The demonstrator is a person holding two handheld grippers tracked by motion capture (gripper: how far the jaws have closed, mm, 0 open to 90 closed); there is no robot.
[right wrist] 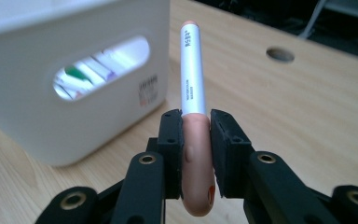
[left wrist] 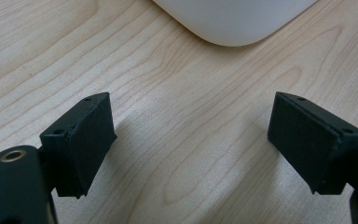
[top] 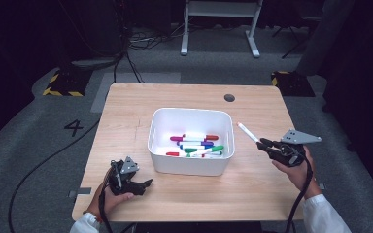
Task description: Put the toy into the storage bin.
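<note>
Two grippers on show, and the right gripper [top: 267, 143] has the action: it holds a marker [top: 248, 132] off to the right of the white bin [top: 191, 167], above the wooden bench [top: 126, 107]. In the high view that marker runs on a diagonal, its free end aimed up and left toward the bin's far right corner, its other end buried between the jaws. Switch to the right gripper view and there it is close up: the right gripper [right wrist: 196, 140] is clamped on the marker's peach-coloured cap, jaws pressed against either side, with the white barrel [right wrist: 192, 70] rising straight ahead along the jaws' line and ending in a small peach tip. The bin's side wall [right wrist: 37, 121] stands just to the left, a handle slot cut through it with coloured markers blurred behind.

Inside the bin, the high view shows a loose pile of markers [top: 196, 144] lying mostly crosswise, with red, purple, blue and green caps among them.

Over at the near left, the left gripper [top: 143, 186] rests low by the bench's front edge, held in the person's hand [top: 116, 199], pointing right toward the bin's near corner. Its own view shows the left gripper [left wrist: 191, 140] spread wide with bare wood grain between the jaws and the bin's rounded corner [left wrist: 235, 23] ahead.
</note>
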